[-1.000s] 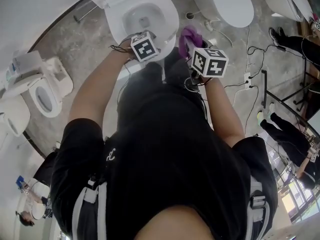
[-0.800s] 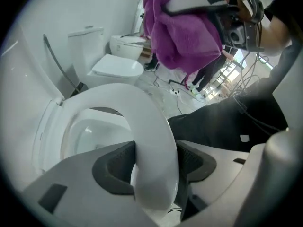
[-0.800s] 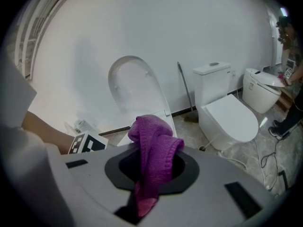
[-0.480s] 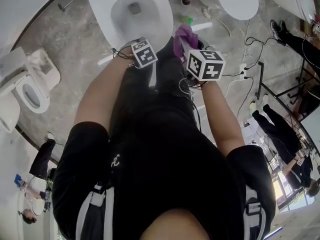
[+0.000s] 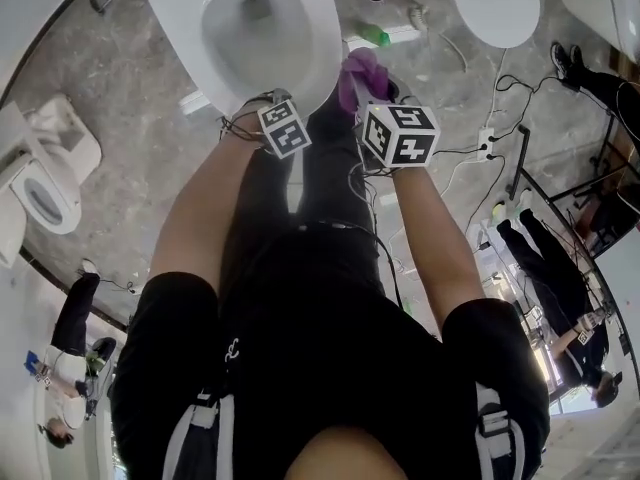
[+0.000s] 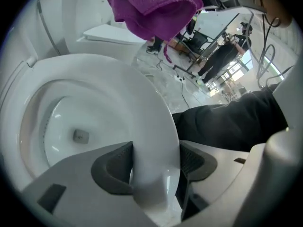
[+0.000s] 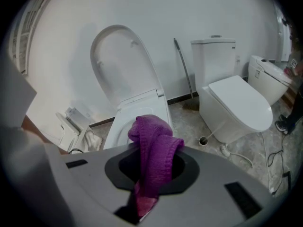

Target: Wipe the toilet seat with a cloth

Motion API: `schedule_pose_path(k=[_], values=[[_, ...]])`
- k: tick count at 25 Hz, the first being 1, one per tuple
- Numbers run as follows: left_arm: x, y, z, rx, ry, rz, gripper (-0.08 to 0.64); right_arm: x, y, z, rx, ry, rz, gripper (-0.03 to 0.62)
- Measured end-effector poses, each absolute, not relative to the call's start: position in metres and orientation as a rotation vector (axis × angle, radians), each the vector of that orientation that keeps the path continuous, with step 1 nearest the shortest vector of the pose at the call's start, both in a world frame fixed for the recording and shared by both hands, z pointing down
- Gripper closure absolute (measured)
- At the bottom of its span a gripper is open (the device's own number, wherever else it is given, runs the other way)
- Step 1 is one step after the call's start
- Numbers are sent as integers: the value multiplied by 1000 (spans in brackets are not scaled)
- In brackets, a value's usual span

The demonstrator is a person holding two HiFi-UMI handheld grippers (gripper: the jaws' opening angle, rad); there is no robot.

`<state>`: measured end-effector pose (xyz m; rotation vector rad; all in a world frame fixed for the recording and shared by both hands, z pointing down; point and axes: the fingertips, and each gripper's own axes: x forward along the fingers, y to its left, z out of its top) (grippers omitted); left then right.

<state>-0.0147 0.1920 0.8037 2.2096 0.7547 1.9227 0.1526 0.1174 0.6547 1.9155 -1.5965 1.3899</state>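
The white toilet seat (image 5: 318, 43) lies down on the bowl with the lid (image 7: 120, 63) raised against the wall. My left gripper (image 6: 155, 167) straddles the seat's front rim (image 6: 142, 93), one pad inside the bowl and one outside. Its jaws have just been opening, and I see no squeeze on the rim. My right gripper (image 7: 154, 169) is shut on a purple cloth (image 7: 154, 145). The cloth hangs bunched just right of the seat's front in the head view (image 5: 362, 71) and above the rim in the left gripper view (image 6: 151, 6).
A second toilet (image 7: 236, 103) with its lid shut stands to the right, and a smaller one (image 5: 40, 183) to the left. A green bottle (image 5: 372, 35) and cables (image 5: 490, 138) lie on the grey floor. My black trouser legs (image 6: 227, 124) are close to the bowl. People (image 5: 545, 258) stand at the right.
Both grippers have come down towards the toilet's front rim. The left one now has the rim between its jaws. The cloth stays in the right gripper.
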Motion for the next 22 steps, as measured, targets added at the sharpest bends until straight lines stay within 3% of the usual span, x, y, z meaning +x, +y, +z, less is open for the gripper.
schedule_pose_path(k=[14,22], values=[[-15,190,868,2213,587,2086,290,162,98,707,1759,-1625,1401,537],[-7,183,828,2392,509,1834,290,166,45,708,1605,-1727,1324,537]])
